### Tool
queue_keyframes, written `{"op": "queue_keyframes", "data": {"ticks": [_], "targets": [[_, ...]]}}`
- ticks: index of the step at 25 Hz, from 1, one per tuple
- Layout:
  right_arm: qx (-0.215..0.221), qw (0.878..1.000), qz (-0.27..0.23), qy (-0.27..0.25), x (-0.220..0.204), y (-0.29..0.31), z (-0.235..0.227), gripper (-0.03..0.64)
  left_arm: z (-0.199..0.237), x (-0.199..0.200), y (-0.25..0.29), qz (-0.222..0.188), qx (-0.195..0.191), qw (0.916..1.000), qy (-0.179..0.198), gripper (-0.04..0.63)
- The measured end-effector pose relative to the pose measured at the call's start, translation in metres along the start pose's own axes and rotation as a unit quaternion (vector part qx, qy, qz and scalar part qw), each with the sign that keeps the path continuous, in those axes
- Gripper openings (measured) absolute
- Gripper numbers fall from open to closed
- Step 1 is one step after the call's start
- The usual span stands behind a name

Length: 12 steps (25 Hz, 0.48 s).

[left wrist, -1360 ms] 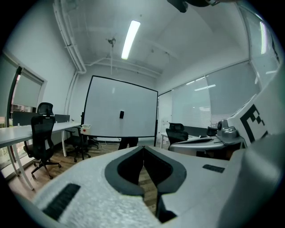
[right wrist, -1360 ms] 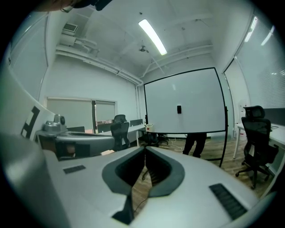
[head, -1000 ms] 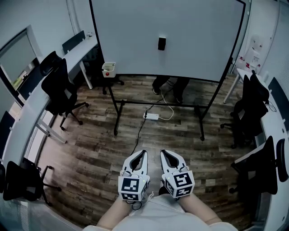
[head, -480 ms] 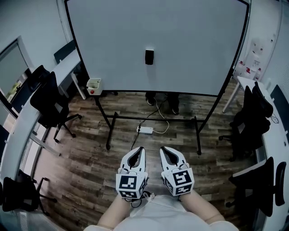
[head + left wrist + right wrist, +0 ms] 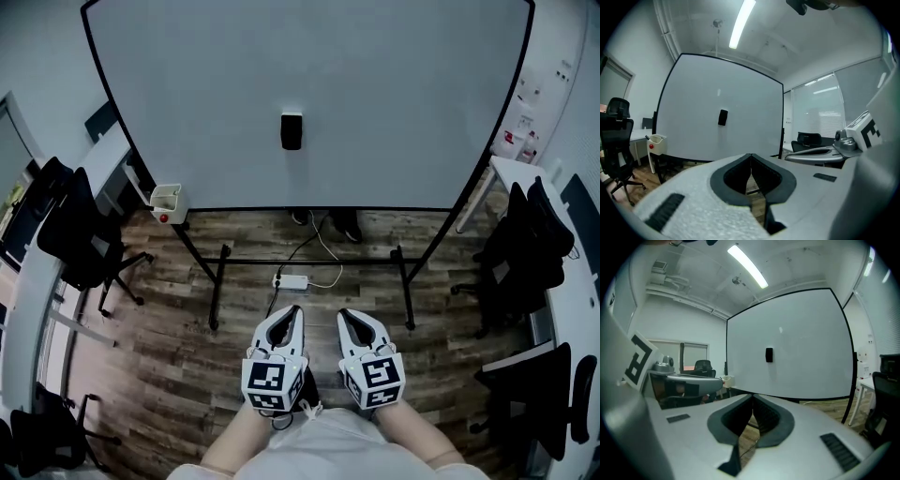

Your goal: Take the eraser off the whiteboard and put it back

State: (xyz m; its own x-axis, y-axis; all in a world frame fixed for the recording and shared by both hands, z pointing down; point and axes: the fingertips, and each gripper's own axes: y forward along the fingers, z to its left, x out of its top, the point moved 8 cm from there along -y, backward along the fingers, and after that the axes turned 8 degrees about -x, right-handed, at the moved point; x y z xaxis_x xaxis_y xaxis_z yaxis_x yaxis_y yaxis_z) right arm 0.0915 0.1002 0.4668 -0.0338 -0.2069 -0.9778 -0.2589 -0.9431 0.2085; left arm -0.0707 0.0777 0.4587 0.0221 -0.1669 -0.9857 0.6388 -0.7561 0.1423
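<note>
While the left gripper (image 5: 294, 314) and the right gripper (image 5: 345, 317) were side by side in the head view, the eraser (image 5: 292, 131) sat on the whiteboard (image 5: 403, 94), well ahead of both. In the left gripper view the jaws were clenched on nothing, with the eraser ahead, slightly left. In the right gripper view the jaws were also closed and empty, with the eraser ahead, slightly right

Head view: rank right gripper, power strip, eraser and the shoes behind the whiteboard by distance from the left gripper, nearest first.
1. right gripper: alongside, to the right.
2. power strip: on the floor just ahead.
3. eraser: up on the whiteboard; close call with the power strip.
4. shoes: on the floor behind the whiteboard.
</note>
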Motion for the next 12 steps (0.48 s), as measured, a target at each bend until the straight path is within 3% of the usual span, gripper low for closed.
{"op": "queue_keyframes", "data": {"ticks": [12], "targets": [[-0.07,0.997,-0.02,0.016,0.057,0.175,-0.031,0.028,0.144,0.054,0.141,-0.013,-0.053,0.9985,0.005,0.018]]}}
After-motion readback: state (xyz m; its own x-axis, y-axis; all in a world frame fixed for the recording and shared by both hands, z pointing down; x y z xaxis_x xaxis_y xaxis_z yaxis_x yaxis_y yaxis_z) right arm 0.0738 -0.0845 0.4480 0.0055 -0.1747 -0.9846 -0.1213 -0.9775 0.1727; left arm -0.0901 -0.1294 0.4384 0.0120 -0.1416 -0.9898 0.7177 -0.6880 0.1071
